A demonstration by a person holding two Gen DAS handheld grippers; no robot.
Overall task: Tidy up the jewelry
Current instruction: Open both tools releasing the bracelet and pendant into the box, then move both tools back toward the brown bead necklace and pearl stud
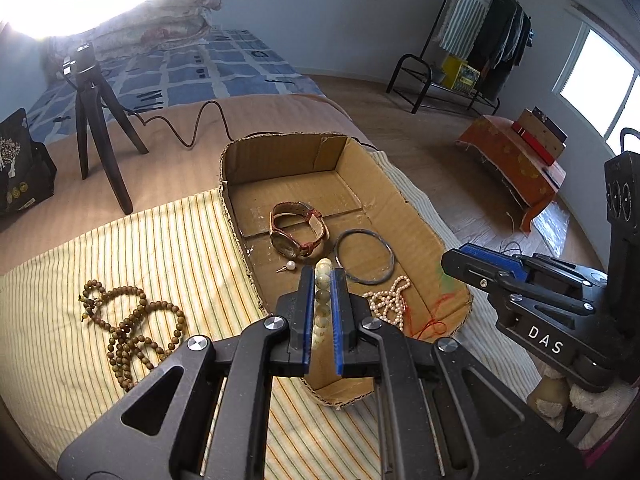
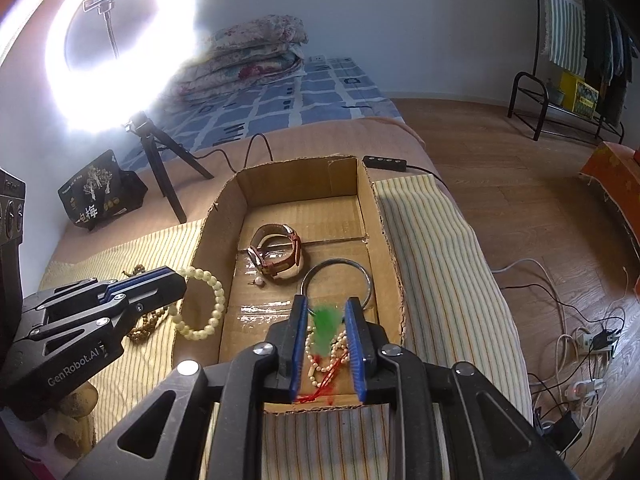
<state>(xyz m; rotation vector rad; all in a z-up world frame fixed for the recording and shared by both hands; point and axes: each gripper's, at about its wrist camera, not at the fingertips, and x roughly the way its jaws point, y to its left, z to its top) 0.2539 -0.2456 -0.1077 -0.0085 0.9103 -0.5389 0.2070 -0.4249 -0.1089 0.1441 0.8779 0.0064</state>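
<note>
Left gripper (image 1: 323,292) is clamped on the pale bead bracelet (image 2: 204,304); carry it well over the cardboard box (image 1: 280,160) wall before letting go, right gripper (image 2: 326,336) sits spread and empty

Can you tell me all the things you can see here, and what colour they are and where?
cardboard box: one, brown, on striped cloth
watch: one, brown strap, in box
bangle: one, dark metal, in box
pearl necklace: one, white, in box
pearl earring: one, white, in box
wooden bead strings: brown, on cloth left of box
pale bead bracelet: one, cream, held
ring light: one, white, behind
left hand-held gripper: shut on pale bead bracelet
right hand-held gripper: open, over box
</note>
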